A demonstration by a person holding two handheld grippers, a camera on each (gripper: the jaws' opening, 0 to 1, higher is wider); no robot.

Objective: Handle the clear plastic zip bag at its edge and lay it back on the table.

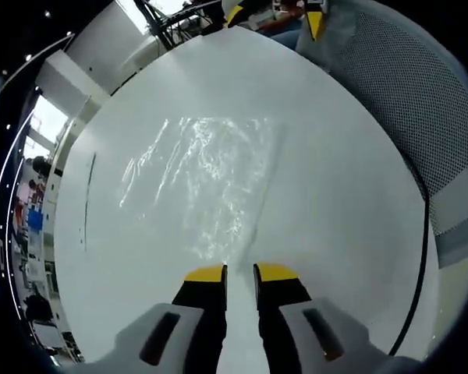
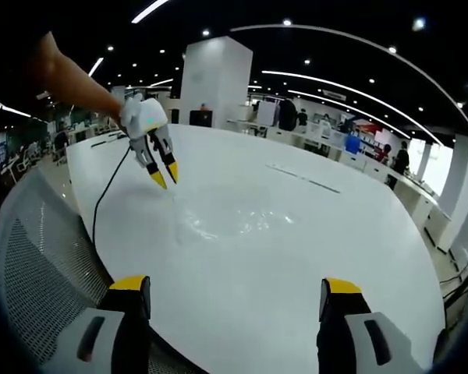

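Note:
The clear plastic zip bag lies flat and crinkled on the round white table. One long edge of it runs down toward my left gripper. The yellow-tipped jaws of that gripper stand a narrow gap apart, just short of the bag's near end, with white table showing between them. In the right gripper view the left gripper hangs tips-down over the left edge of the bag, held by a person's arm. My right gripper is wide open at the table's near rim, holding nothing. Its yellow tips show at the far side.
A grey mesh chair stands against the table's edge, also seen as the chair beside my right gripper. A black cable trails along the rim. A thin dark line marks the table top. Desks and people fill the room beyond.

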